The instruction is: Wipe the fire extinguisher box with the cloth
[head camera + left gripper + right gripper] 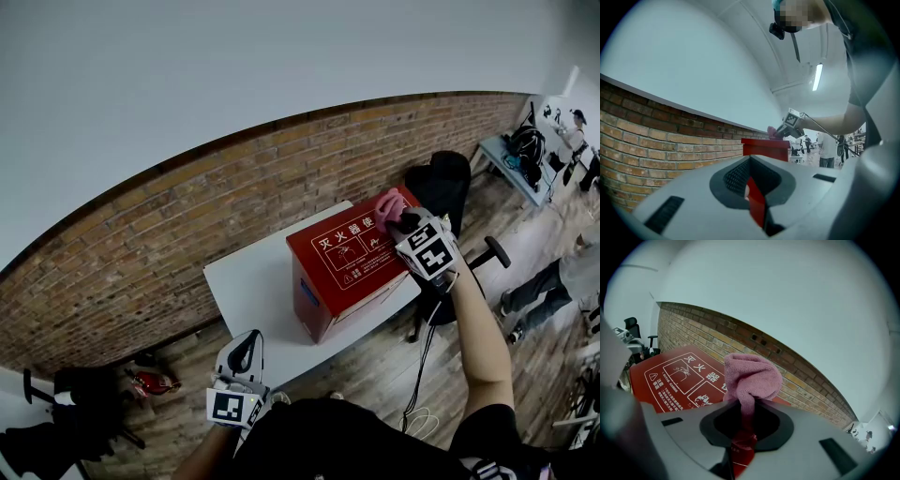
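A red fire extinguisher box with white print on its top stands on a white table. My right gripper is over the box's far right corner, shut on a bunched pink cloth. In the right gripper view the cloth sticks up out of the gripper above the printed box top. My left gripper hangs low at the table's front edge, apart from the box, jaws together and holding nothing. Seen along the left gripper, the box and the cloth lie further off.
A brick wall runs behind the table. A black chair stands just past the box. A person stands on the wooden floor at right, with a cluttered table beyond. Another dark chair and a red object are at lower left.
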`<action>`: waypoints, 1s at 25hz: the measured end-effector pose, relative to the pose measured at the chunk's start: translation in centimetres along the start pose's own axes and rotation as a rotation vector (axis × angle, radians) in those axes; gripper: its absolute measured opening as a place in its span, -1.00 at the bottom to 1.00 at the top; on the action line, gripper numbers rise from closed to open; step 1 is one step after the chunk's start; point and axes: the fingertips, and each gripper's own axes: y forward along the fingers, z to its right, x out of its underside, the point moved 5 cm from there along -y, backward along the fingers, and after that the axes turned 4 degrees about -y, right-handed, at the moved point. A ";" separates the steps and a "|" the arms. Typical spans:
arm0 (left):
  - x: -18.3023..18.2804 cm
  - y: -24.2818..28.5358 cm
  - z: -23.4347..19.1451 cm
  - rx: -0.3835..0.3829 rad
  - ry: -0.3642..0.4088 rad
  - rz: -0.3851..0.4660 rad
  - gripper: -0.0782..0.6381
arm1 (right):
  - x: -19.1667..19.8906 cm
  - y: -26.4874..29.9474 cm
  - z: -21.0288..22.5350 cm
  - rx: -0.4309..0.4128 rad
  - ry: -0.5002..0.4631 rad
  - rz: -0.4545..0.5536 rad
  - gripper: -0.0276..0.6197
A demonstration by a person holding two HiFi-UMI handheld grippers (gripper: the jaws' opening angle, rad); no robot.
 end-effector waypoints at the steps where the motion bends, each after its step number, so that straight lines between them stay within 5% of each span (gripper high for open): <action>1: 0.0 0.0 0.0 0.000 -0.001 0.000 -0.66 | -0.2 0.0 -0.1 -0.003 0.000 0.002 -0.73; 25: 0.0 0.4 -0.2 0.020 -0.007 -0.004 -0.66 | -2.4 -0.7 -3.8 -0.057 -0.002 0.025 -0.73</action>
